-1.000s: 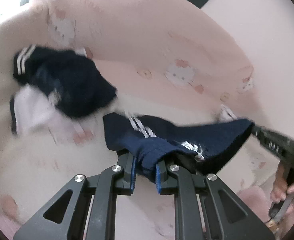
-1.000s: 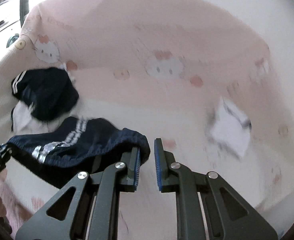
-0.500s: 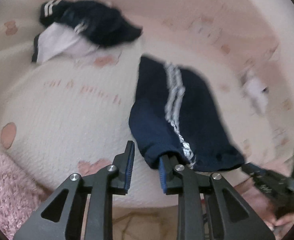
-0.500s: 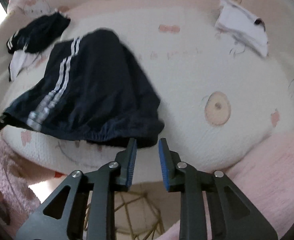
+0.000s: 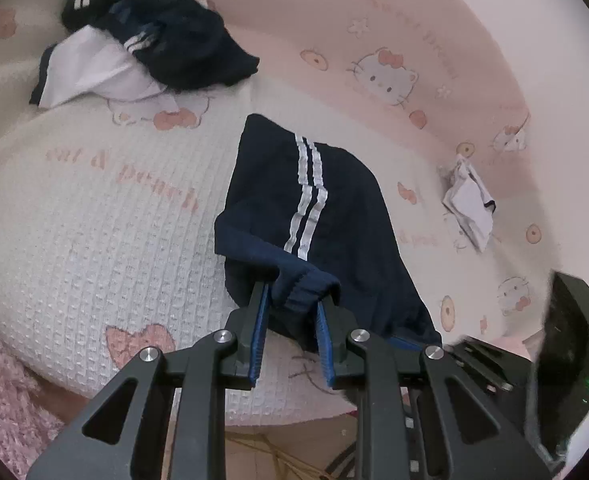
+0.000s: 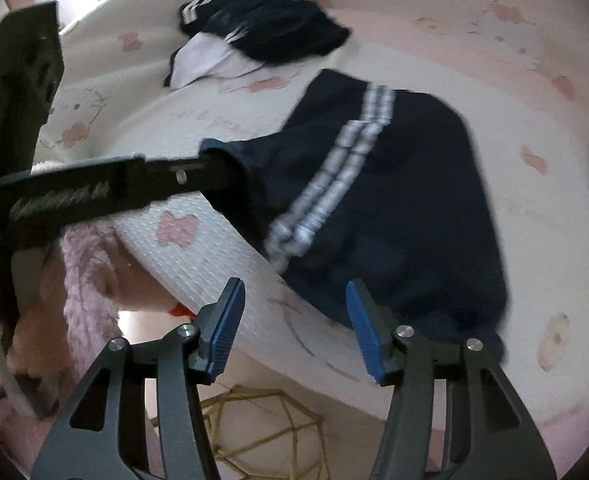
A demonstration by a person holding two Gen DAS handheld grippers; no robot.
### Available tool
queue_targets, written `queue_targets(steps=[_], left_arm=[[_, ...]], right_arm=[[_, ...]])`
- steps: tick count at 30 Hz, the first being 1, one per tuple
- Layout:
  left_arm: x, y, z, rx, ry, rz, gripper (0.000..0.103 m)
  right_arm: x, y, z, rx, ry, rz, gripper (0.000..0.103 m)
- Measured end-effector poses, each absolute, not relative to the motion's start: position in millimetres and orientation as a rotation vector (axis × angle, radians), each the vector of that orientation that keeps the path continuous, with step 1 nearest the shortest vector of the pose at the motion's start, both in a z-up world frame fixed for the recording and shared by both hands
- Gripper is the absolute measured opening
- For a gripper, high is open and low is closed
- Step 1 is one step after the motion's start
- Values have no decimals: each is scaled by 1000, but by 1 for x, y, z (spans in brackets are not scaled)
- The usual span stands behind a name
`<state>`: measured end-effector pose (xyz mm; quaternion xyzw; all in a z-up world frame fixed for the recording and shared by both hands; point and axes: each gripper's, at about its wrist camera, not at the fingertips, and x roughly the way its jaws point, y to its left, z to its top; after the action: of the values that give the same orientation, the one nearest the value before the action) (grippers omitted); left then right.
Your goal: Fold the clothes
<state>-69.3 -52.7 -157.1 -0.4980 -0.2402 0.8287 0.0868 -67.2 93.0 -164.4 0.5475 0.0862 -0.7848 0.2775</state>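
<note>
here the white waffle blanket [image 5: 74, 240] with pink cat prints covers the bed. navy shorts [image 5: 334, 216] with twin white stripes lie spread near its front edge. the left tongs [image 5: 290, 312] pinch the waistband corner. the right tongs [image 6: 294, 320] gape empty just beside the shorts' hem. a crumpled navy-and-white garment [image 5: 146, 48] sits behind.

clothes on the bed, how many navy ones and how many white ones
navy: 2, the striped shorts held by the left gripper and the crumpled navy garment at the back
white: 2, the white garment beside it and the small white piece
total: 4
</note>
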Motion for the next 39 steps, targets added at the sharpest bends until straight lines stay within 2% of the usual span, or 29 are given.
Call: queue_targets(steps=[5,12,16,17,18,22,26,31,34,36,37,39], left_arm=[[-70,-56,-163,-1507,-704,2460,24],[-81,-41,-172,-1524,-630,2366,24],[-87,-17,-179,-1535,-548,2348,32],[-87,-11,-184,-1562,-514,2357,35],[-88,-7,-189,-1593,-485,2369,43],[-90,6,-203,-1670,-441,2353,45],[-92,13,-199,-1604,-537,2306,47],[-92,6,-195,-1501,-857,2222,51],[-90,3,-186,-1421,-955,2249,51],[-89,6,-182,-1431,-856,2350,50],[-90,6,-183,-1456,-778,2405,40],[-89,-3,-196,-1534,-785,2402,22]], right_arm=[[-86,81,-176,1445,319,-2213,51],[-119,112,-166,1443,343,-2451,30],[-131,123,-147,1391,375,-2535,24],[-133,127,-140,1374,370,-2561,24],[-135,130,-134,1357,366,-2588,24],[-142,143,-107,1283,343,-2691,24],[-127,156,-61,1138,246,-2770,24],[-94,152,-10,906,199,-2804,24],[-77,148,15,817,120,-2783,24],[-74,141,18,809,128,-2763,24],[-76,136,15,811,169,-2769,24],[-82,129,2,867,252,-2781,24]])
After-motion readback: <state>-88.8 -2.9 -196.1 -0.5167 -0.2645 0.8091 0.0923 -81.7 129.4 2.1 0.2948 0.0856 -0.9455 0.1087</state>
